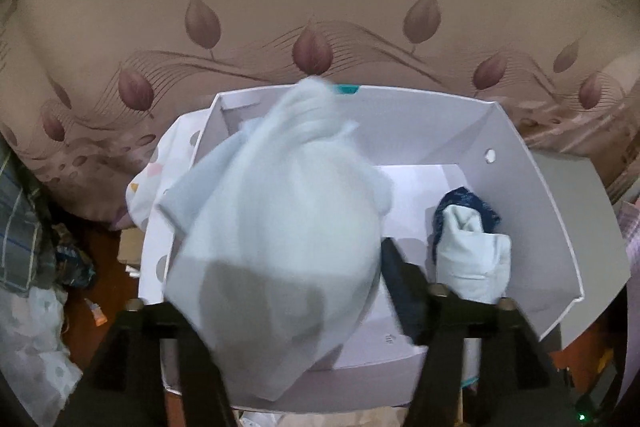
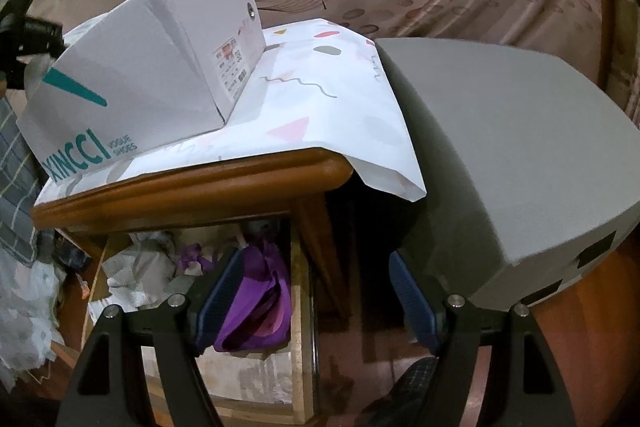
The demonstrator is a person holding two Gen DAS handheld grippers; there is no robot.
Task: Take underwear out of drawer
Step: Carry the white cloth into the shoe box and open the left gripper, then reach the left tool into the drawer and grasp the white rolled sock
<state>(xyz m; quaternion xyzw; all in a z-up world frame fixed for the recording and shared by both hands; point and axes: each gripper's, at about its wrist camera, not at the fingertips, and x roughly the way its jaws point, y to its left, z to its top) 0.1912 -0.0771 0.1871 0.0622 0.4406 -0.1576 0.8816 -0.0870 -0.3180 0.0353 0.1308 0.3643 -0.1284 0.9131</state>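
Left gripper (image 1: pixel 296 311) was clamped on a pale blue underwear piece (image 1: pixel 276 219), the cloth bunched between its fingers and hanging over the white box (image 1: pixel 536 211) that served as drawer. Judged step: lift-out under way; next move called for carrying it clear of the box wall. A second rolled piece (image 1: pixel 472 251) lay inside, just right. Right gripper (image 2: pixel 312 311) stood apart, empty, near the table edge (image 2: pixel 192 183).

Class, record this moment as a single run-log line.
left claw: shut on pale garment, above white box | rolled garment: in box | right claw: open, empty
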